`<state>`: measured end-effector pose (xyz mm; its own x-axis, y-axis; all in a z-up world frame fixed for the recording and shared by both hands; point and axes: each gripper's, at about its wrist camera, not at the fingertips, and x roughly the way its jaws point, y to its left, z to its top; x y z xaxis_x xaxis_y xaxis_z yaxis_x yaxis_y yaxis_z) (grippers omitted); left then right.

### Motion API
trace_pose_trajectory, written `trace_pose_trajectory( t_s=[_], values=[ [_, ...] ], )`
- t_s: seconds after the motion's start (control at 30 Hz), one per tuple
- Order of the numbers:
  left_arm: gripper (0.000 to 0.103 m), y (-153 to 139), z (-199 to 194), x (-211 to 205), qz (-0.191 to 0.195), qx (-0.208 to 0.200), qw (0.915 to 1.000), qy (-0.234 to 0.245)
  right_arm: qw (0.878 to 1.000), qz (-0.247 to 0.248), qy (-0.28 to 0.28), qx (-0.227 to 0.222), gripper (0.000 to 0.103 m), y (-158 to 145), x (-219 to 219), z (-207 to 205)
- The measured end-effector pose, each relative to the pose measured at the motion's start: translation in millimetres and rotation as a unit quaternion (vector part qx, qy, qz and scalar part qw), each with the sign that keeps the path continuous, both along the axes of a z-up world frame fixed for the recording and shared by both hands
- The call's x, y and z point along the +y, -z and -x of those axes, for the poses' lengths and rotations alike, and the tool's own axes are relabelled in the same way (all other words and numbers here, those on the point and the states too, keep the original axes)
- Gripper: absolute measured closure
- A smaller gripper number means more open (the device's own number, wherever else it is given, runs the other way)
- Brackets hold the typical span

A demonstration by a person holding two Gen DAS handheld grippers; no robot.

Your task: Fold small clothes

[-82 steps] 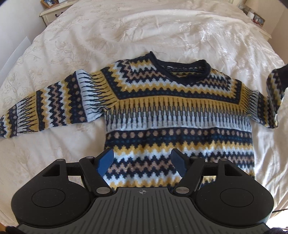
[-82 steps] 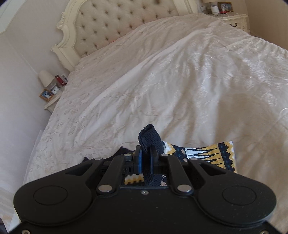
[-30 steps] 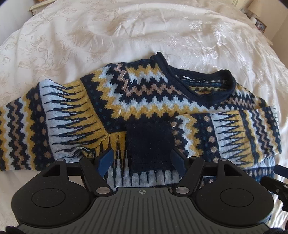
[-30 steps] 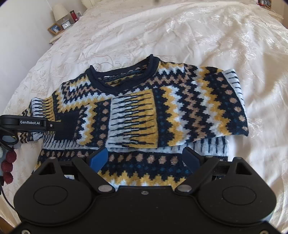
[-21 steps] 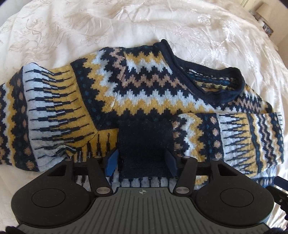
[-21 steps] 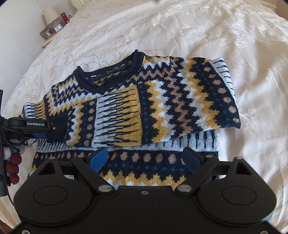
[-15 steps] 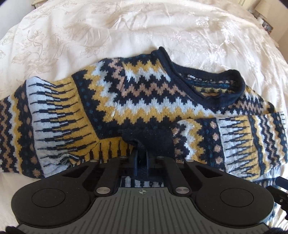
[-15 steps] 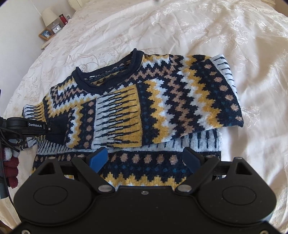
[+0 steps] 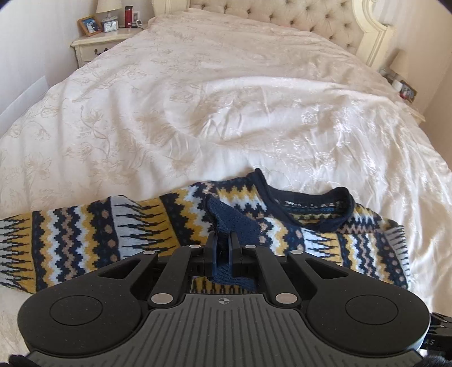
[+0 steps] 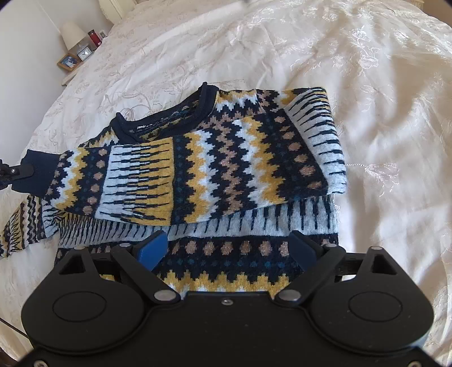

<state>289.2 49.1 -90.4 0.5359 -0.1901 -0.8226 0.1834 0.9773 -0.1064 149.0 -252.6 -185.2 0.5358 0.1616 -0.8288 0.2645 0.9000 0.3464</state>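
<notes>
Pinching navy cuff (image 9: 234,223) of folded-over sleeve, left hand-held gripper (image 9: 222,242) clamped tight on it, cuff lifted off sweater (image 10: 214,158). Sweater lies on white bed (image 9: 226,107), near edge; one sleeve folded across chest, other sleeve stretched out left. Right hand-held gripper (image 10: 226,248) hovers over sweater hem, fingers spread wide, holding nothing.

Neck label inside the collar (image 10: 158,124) of the patterned sweater (image 10: 226,158) — pale lettering too small to read with certainty. Bedside clock (image 9: 110,26) — face visible, numerals illegible.
</notes>
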Motion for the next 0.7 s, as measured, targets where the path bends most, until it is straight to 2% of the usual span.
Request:
trace_pose_trajectory(
  t_s=[0.17, 0.33, 0.5, 0.63, 0.7],
  values=[
    [0.096, 15.9, -6.6, 13.8, -0.031, 0.006, 0.9991, -0.028, 1.0, 0.006, 0.0, -0.008, 0.008, -4.8, -4.0, -8.0],
    [0.096, 37.7, -14.5, 17.7, -0.043, 0.03, 0.9983, -0.025, 1.0, 0.013, 0.002, -0.02, 0.008, -10.4, -18.0, -23.9],
    [0.096, 41.0, -17.2, 21.8, -0.085, 0.0, 0.9947, -0.058, 0.999, 0.022, 0.007, -0.032, 0.008, -13.7, -33.2, -41.4],
    [0.096, 43.2, -30.1, 36.8, -0.061, 0.022, 0.9939, -0.089, 0.999, 0.022, 0.009, -0.027, 0.007, -12.3, -41.3, -41.3],
    [0.096, 43.7, -32.5, 37.6, -0.055, 0.026, 0.9943, -0.087, 0.999, 0.03, 0.007, -0.017, 0.007, -8.5, -43.0, -35.5]
  ],
)
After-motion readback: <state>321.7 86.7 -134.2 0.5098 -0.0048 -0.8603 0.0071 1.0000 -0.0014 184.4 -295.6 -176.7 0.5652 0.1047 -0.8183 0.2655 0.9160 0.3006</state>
